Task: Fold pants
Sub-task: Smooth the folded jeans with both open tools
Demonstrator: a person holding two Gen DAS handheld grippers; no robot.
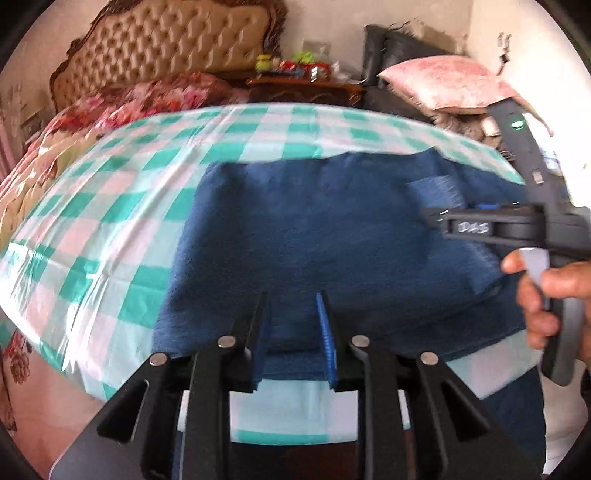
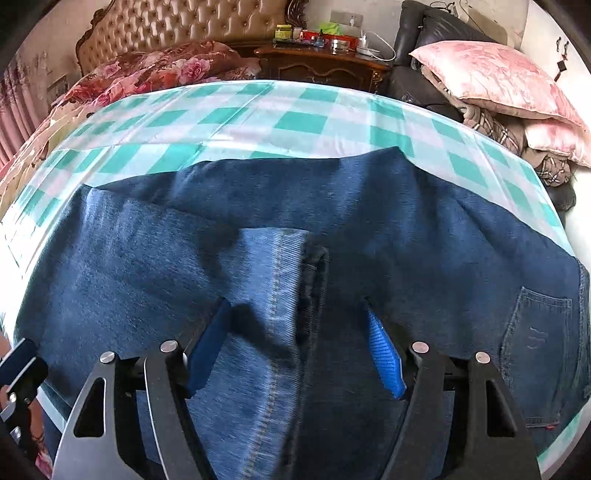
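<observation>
Dark blue jeans point(image 1: 314, 229) lie folded on the green-and-white checked sheet point(image 1: 110, 206). My left gripper point(image 1: 293, 306) hovers over their near edge, jaws partly open with nothing between them. My right gripper point(image 1: 436, 218) shows at the right of the left wrist view, over the jeans. In the right wrist view the jeans point(image 2: 147, 258) fill the frame, a back pocket point(image 2: 535, 332) at the right. My right gripper point(image 2: 295, 306) is open wide, with a lighter turned-over leg hem point(image 2: 273, 258) and seam lying between its blue pads point(image 2: 384, 354).
A tufted headboard point(image 2: 177, 26) and floral quilt point(image 2: 147, 70) are at the back left. A dark nightstand point(image 2: 325, 62) with small items stands behind. Pink pillows point(image 2: 491, 77) and folded blankets pile at the right. The bed edge runs near me.
</observation>
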